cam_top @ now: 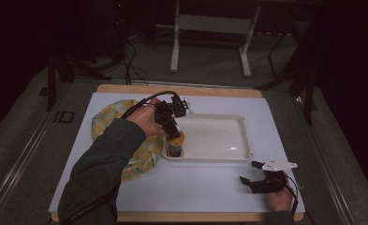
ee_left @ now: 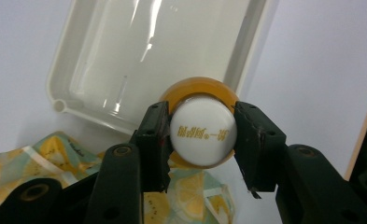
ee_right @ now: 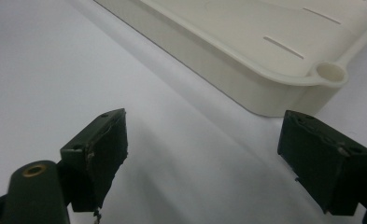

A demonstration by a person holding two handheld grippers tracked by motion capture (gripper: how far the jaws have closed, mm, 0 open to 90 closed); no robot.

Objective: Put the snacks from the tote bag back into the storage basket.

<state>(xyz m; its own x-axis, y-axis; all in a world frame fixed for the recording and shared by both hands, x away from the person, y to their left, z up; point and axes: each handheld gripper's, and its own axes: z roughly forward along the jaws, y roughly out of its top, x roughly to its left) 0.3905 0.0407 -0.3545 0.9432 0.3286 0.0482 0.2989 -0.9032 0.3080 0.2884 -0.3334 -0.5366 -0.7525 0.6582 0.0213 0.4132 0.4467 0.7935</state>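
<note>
An orange bottle [cam_top: 176, 144] with a white cap [ee_left: 203, 137] stands upright at the near left corner of the white tray [cam_top: 219, 138]. My left gripper [cam_top: 172, 127] is shut on the cap from above; in the left gripper view the cap sits squeezed between the two black jaws, with gold lettering on top. My right gripper [cam_top: 253, 172] rests open on the white table cover near the front right, just below the tray's near right corner [ee_right: 330, 73]. Nothing lies between its jaws [ee_right: 204, 154].
A yellow lemon-print cloth [cam_top: 111, 122] lies bunched left of the tray, partly under the left forearm; the cloth [ee_left: 190, 191] also lies below the bottle. The tray's inside is bare. White table cover [cam_top: 195, 187] spreads in front; table legs stand beyond the far edge.
</note>
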